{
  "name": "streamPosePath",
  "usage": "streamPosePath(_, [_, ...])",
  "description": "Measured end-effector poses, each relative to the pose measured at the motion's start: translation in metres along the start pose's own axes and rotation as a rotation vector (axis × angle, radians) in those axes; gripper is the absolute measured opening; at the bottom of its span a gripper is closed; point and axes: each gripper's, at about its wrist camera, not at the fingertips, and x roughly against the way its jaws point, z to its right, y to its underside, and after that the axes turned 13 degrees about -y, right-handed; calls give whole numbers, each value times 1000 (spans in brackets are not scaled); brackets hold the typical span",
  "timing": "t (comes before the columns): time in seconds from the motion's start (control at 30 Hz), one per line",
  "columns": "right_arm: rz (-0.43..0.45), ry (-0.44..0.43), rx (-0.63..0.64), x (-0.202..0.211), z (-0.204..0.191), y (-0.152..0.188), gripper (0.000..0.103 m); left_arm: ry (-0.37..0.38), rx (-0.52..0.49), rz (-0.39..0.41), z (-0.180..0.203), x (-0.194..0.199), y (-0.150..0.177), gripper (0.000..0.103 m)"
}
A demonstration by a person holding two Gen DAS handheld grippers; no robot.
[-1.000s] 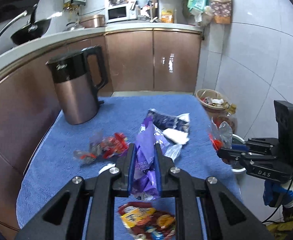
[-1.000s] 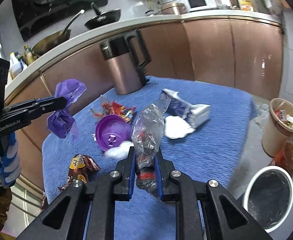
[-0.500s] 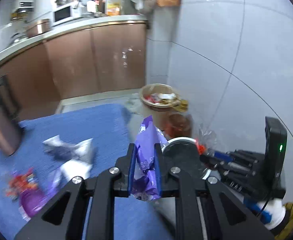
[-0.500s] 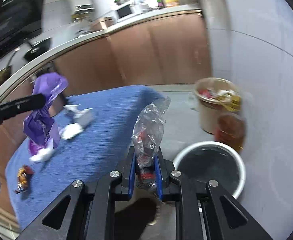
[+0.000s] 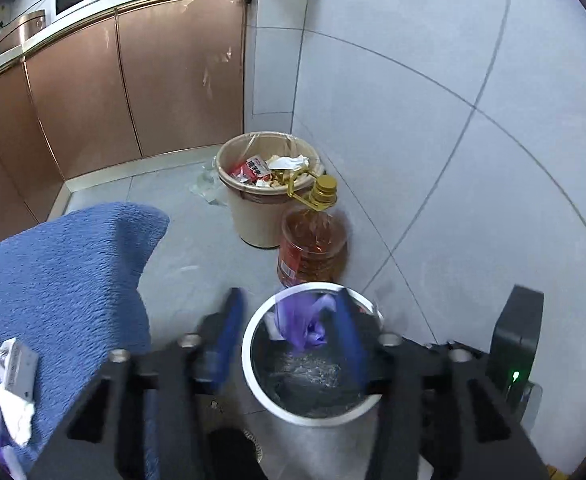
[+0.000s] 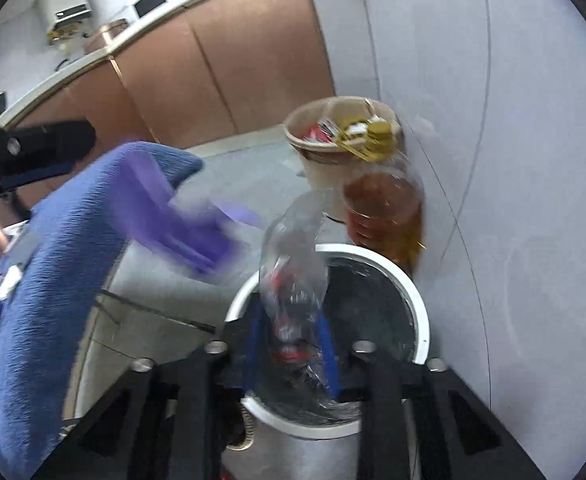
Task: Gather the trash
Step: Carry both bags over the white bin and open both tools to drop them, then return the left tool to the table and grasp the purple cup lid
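In the left wrist view my left gripper [image 5: 287, 308] hangs over a white-rimmed bin [image 5: 249, 360] with its jaws opening. A purple wrapper [image 5: 301, 324] drops free between them, touching neither pad, over the bin's mouth. In the right wrist view my right gripper [image 6: 289, 316] is above the same bin [image 6: 413, 292], its jaws also opening. A clear plastic bag with red scraps [image 6: 293, 280] stands loose between the blue pads. The purple wrapper [image 6: 189, 224] shows there as a blur in mid-air below the left gripper's fingers [image 6: 53, 140].
A tan bin full of rubbish [image 5: 253, 216] and an oil bottle [image 5: 313, 244] stand against the tiled wall behind the white bin. The blue-towelled table [image 5: 53, 280] lies to the left with a crumpled carton [image 5: 17, 368] on it. Brown cabinets [image 5: 133, 80] line the back.
Both grippers swung from over the table to above the white bin and tipped downward. Both pairs of jaws went from shut to apart, and the purple wrapper left the left pads.
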Motion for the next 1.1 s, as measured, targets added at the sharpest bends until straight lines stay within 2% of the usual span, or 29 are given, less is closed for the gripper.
streamPosePath(0.03, [-2,13,-5,-2,4,1,49,7,4,-6,1,-3,-1,54])
streamPosePath(0.07, [-3,21,-14,-4,8,3,53,18,8,-16,3,-8,-3,54])
streamPosePath(0.27, [-2,33,-21,2,9,6,56,50,47,5,-3,3,1,54])
streamPosePath(0.43, [27,35,18,16,-10,1,58,48,144,102,-20,42,8,54])
streamPosePath(0.5, [52,23,32,28,-22,1,58,31,156,129,-27,57,9,54])
streamPosePath(0.63, [104,-12,56,56,-48,-1,58,37,151,129,-44,89,16,54])
streamPosePath(0.73, [142,-38,94,78,-74,-4,58,15,169,172,-61,122,29,55])
streamPosePath(0.87, [179,-85,158,104,-114,-7,59,-27,193,222,-82,162,46,65])
streamPosePath(1.1, [209,-168,267,132,-181,-7,61,-92,286,311,-139,222,90,70])
